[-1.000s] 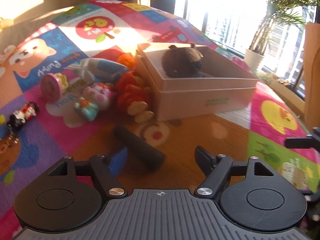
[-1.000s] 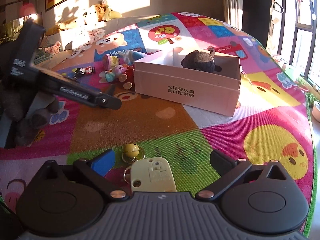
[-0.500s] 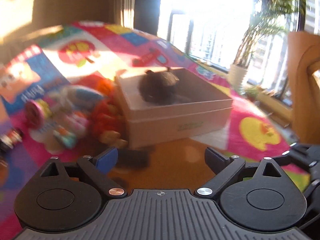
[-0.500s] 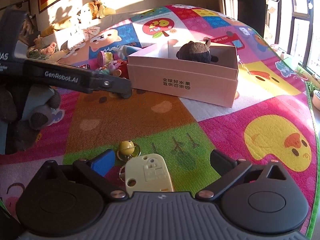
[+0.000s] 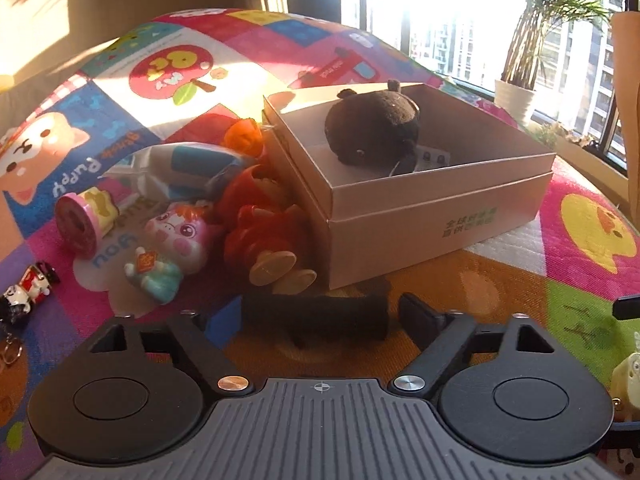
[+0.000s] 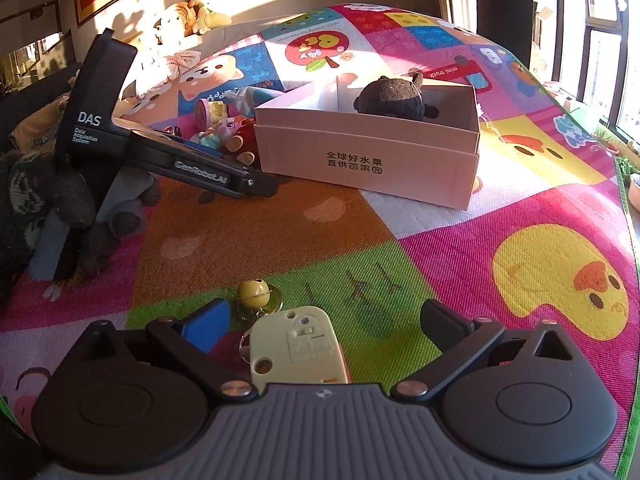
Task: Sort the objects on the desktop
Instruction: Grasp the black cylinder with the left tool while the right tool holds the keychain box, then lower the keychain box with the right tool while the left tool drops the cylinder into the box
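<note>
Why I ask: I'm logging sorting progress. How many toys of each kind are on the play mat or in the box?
Dark brown plush toy in the pink cardboard box: 1
Figurines (pink pig, teal doll, red doll): 3
Keychains (black-and-white figure, pale yellow fob): 2
Pink round stamp: 1
Blue-white tube: 1
Black cylinder: 1
Total: 9

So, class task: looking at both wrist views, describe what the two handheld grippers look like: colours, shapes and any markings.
Each gripper, left and right, has a ribbed grey body, two round black discs and black angled fingers, one tipped with a blue pad. Seen from the right wrist, the left gripper's black side reads "DAS" and "GenRobot.AI" in white.
</note>
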Demonstrator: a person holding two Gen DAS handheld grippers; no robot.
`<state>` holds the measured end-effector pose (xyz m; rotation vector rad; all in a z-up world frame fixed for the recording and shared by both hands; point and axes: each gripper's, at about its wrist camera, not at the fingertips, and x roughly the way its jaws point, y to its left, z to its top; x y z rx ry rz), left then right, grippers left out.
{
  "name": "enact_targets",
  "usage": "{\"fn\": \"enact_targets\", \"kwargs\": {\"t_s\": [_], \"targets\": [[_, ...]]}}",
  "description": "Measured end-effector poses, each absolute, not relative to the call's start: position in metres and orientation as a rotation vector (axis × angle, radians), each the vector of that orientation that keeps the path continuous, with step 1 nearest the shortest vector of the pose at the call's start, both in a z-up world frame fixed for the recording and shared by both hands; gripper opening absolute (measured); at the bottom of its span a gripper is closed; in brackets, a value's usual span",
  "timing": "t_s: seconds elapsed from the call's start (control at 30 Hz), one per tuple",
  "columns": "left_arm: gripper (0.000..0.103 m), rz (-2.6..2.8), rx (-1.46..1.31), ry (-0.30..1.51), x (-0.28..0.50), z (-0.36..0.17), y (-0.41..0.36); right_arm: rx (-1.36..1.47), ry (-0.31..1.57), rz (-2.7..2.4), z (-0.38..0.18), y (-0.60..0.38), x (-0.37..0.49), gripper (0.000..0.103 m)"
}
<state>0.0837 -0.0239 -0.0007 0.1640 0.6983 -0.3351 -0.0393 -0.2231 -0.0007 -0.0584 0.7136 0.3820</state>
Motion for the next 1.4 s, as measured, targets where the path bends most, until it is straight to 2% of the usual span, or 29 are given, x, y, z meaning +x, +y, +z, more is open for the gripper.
{"fn": "enact_targets", "kwargs": {"t_s": [0.27, 0.37, 0.43, 0.53, 0.6, 0.67, 0.8, 0.97, 1.07, 1.33, 1.4], "targets": [[0.081, -0.31, 0.119, 0.666, 0.037, 0.02, -0.012, -0.198, 0.626, 0.38, 0.011, -0.215, -0.065, 0.101], [0.081, -0.311, 0.106, 0.652, 0.001, 0.028, -0.006, -0.252, 0.625, 0.397, 0.017, -0.211, -0.075, 0.092], [0.081, -0.321, 0.078, 0.65, -0.018, 0.031, -0.002, -0.258, 0.64, 0.395, 0.019, -0.21, -0.074, 0.09], [0.081, -0.334, 0.06, 0.658, -0.04, 0.032, 0.0, -0.227, 0.702, 0.391, 0.017, -0.213, -0.066, 0.076], [0.081, -0.337, 0.067, 0.661, -0.051, 0.031, 0.001, -0.208, 0.759, 0.401, 0.015, -0.214, -0.061, 0.054], [0.081, -0.333, 0.066, 0.663, -0.057, 0.031, 0.003, -0.207, 0.771, 0.41, 0.018, -0.214, -0.063, 0.047], [0.081, -0.337, 0.044, 0.62, -0.062, 0.049, 0.007, -0.242, 0.704, 0.416, 0.04, -0.218, -0.073, 0.046], [0.081, -0.331, 0.057, 0.446, -0.059, 0.101, -0.002, -0.236, 0.484, 0.351, 0.101, -0.236, -0.079, 0.046], [0.081, -0.342, 0.059, 0.366, -0.044, 0.123, -0.014, -0.152, 0.416, 0.343, 0.13, -0.249, -0.066, 0.047], [0.082, -0.368, 0.018, 0.348, 0.058, 0.118, -0.052, -0.001, 0.405, 0.323, 0.152, -0.256, 0.028, 0.047], [0.089, -0.369, -0.004, 0.402, 0.083, 0.11, -0.054, 0.049, 0.427, 0.333, 0.149, -0.259, 0.054, 0.052]]}}
